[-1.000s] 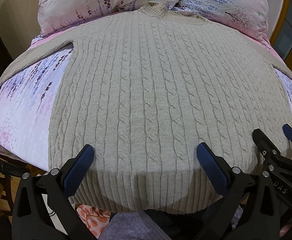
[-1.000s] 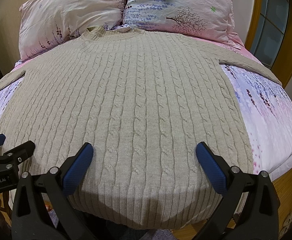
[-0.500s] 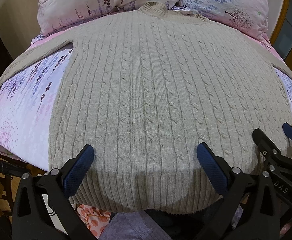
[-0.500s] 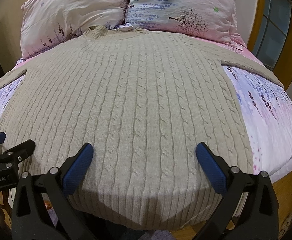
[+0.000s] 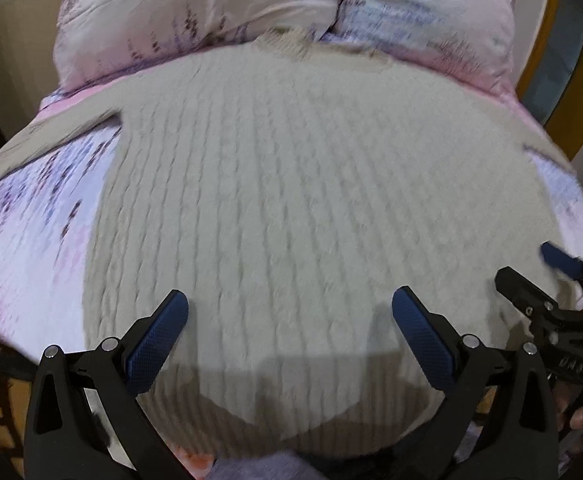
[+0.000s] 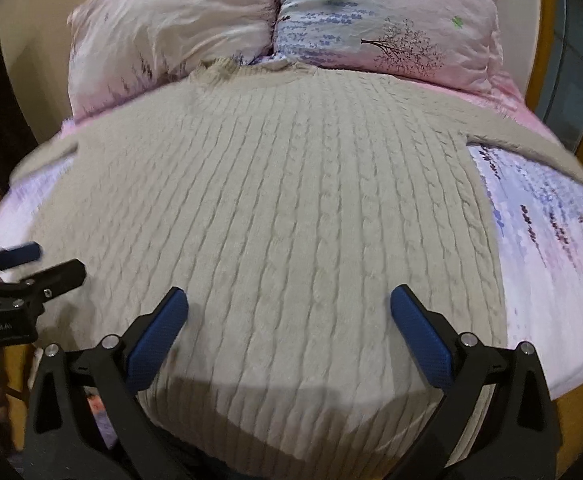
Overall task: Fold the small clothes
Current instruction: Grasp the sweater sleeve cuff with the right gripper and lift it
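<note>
A beige cable-knit sweater [image 5: 299, 184] lies flat and face up on the bed, collar toward the pillows, sleeves spread to both sides. It also fills the right wrist view [image 6: 291, 208]. My left gripper [image 5: 289, 320] is open and empty above the lower left part of the sweater near its ribbed hem. My right gripper [image 6: 289, 320] is open and empty above the lower right part near the hem. The right gripper shows at the right edge of the left wrist view [image 5: 547, 288]. The left gripper shows at the left edge of the right wrist view [image 6: 31, 272].
The bed has a pink and lavender flowered sheet [image 6: 551, 248]. Two flowered pillows [image 6: 371, 20] lie at the head, behind the collar. A wooden frame and a window [image 6: 571, 40] stand at the far right. The bed's front edge runs just under the sweater's hem.
Both grippers have moved forward over the sweater and a little upward; the views are motion-blurred. Both stay open. The sweater has not moved.
</note>
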Tool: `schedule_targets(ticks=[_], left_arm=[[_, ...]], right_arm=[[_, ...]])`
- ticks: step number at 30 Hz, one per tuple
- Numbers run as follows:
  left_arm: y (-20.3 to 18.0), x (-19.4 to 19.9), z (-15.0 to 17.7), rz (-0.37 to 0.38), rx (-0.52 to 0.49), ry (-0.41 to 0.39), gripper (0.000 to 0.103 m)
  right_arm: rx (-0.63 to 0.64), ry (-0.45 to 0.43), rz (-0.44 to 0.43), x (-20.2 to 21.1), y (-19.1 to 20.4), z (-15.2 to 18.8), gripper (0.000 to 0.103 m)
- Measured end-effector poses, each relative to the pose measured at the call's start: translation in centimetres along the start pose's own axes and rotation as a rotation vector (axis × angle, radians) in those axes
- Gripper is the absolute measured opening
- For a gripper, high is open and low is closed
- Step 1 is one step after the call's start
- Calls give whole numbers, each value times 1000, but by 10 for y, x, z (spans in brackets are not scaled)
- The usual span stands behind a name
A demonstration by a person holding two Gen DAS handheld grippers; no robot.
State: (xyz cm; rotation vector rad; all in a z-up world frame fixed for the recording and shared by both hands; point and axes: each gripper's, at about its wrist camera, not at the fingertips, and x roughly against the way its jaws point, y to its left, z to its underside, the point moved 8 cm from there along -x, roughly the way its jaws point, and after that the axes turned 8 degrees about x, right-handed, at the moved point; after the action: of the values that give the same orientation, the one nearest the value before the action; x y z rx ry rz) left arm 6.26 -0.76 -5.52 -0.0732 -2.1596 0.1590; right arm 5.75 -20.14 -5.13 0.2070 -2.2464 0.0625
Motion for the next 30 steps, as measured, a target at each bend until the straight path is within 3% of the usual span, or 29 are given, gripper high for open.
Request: schedule_targets(ticks=[3,7,13,16,19,22,26,28,30], left_arm=[[-5,0,-20,52,-8,-56,102],[-7,-2,-51,82,1,-150,102],[-17,-15,-81,170,10,-189,102],[-17,-28,-90,151,22,-157,102],[-16,-40,-95,169,47,-120,102],[-15,-50,-100,181,69,-91,102],[-12,-57,-102,211,100,-77,102],[-12,-57,-104,229,106,-78,102],[-12,-58,-106,245,112,-75,102]], right_arm=[[-131,-32,-37,3,-45,-21,79],[-388,-96,33,10,-156,-51,68],[-695,-114,77,0,-282,-59,60],[-787,-112,101,-11,-323,-61,57],[-859,-114,173,-17,-362,-59,57],[-949,-98,187,-29,-392,-53,56],[-1040,-138,203,-29,-421,-42,38],[-1055,-149,215,-29,-426,-40,33],[-1041,-150,245,-32,-430,-39,21]])
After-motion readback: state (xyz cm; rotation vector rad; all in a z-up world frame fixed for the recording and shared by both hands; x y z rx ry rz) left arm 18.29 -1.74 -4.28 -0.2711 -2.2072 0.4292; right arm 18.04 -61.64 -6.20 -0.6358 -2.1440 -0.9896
